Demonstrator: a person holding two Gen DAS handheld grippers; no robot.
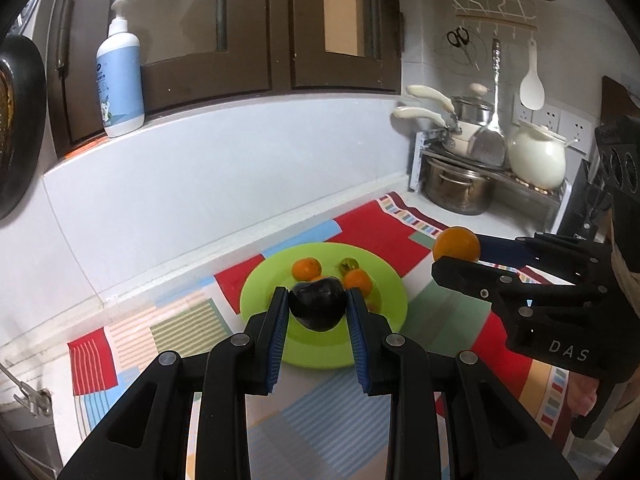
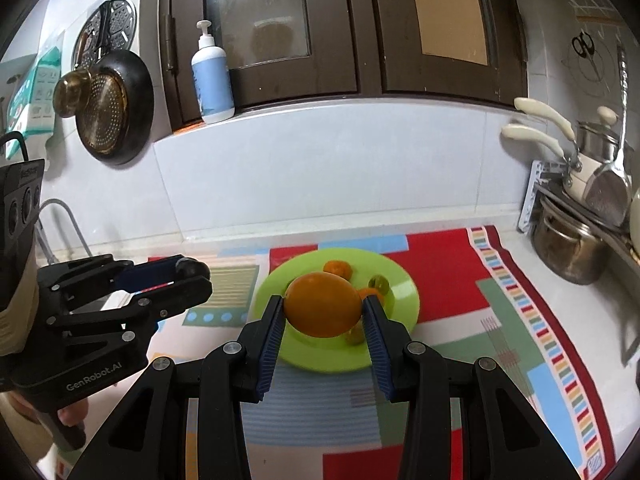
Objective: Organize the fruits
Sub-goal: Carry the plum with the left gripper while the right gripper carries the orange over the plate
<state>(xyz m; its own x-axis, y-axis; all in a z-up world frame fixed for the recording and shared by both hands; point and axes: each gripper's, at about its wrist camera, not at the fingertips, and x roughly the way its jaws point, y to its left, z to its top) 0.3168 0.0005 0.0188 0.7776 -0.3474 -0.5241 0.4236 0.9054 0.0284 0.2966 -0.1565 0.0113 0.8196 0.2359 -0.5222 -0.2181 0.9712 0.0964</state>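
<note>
My left gripper (image 1: pixel 318 304) is shut on a dark purple-black fruit (image 1: pixel 318 307), held above the near part of a lime-green plate (image 1: pixel 320 356). On that plate lie two small oranges (image 1: pixel 306 269) (image 1: pixel 358 281) and a small green fruit (image 1: pixel 348 266). My right gripper (image 2: pixel 323 310) is shut on a large orange (image 2: pixel 323 305), also held over the green plate (image 2: pixel 404 292). In the left wrist view the right gripper (image 1: pixel 456 258) shows at the right with the orange (image 1: pixel 457 244). In the right wrist view the left gripper (image 2: pixel 196 272) shows at the left with the dark fruit (image 2: pixel 189 266).
A colourful patchwork mat (image 2: pixel 460 320) covers the counter under the plate. Pots and pans on a rack (image 1: pixel 460 184) fill the right corner beside a white kettle (image 1: pixel 538 158). A soap bottle (image 1: pixel 120 76) stands on the window ledge. A faucet (image 2: pixel 64 220) rises at the left.
</note>
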